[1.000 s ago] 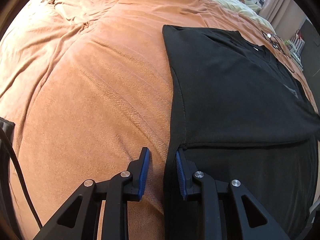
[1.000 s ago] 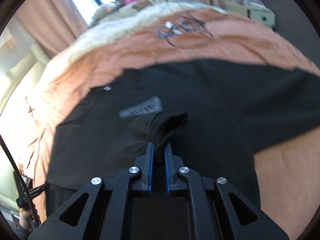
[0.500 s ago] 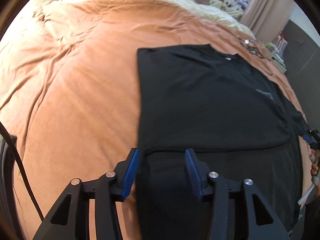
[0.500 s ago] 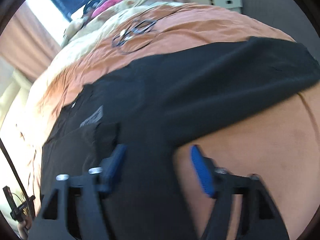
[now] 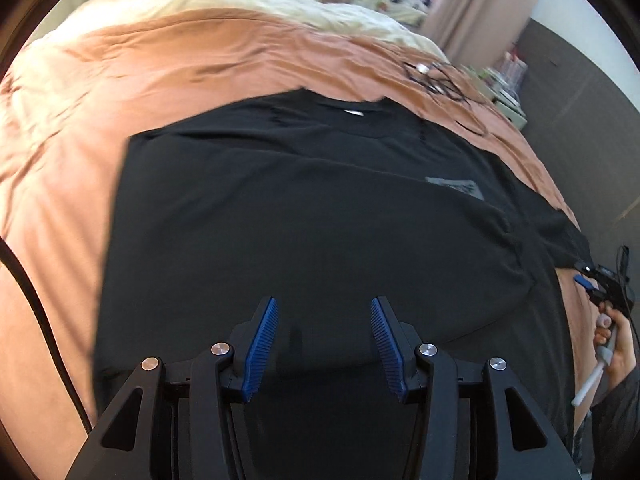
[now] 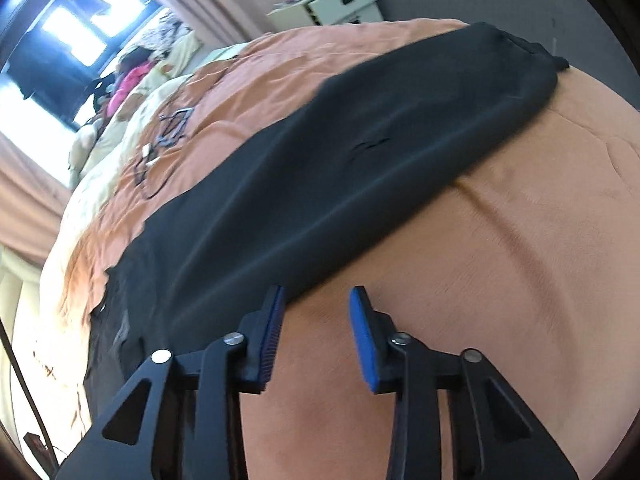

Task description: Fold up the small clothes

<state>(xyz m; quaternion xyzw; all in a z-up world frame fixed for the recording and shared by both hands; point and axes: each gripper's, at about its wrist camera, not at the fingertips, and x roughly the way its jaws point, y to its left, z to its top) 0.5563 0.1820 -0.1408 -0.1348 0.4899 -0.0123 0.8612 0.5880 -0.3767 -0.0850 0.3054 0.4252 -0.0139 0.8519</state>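
A black T-shirt lies spread on an orange bedspread, its left side folded over the body, with a grey label patch at the right. My left gripper is open and empty, hovering over the shirt's near part. The right gripper shows small at the right edge of the left wrist view, held in a hand. In the right wrist view the shirt runs diagonally across the bedspread. My right gripper is open and empty at the shirt's near edge, its left finger beside the cloth.
A tangle of black cables lies on the bed beyond the shirt's collar, also seen in the right wrist view. Cream bedding and pillows lie at the far end. A white bedside cabinet stands past the bed.
My right gripper let go of the black cloth it pinched, opened and moved off the shirt to its edge. My left gripper opened wider and moved right, over the shirt.
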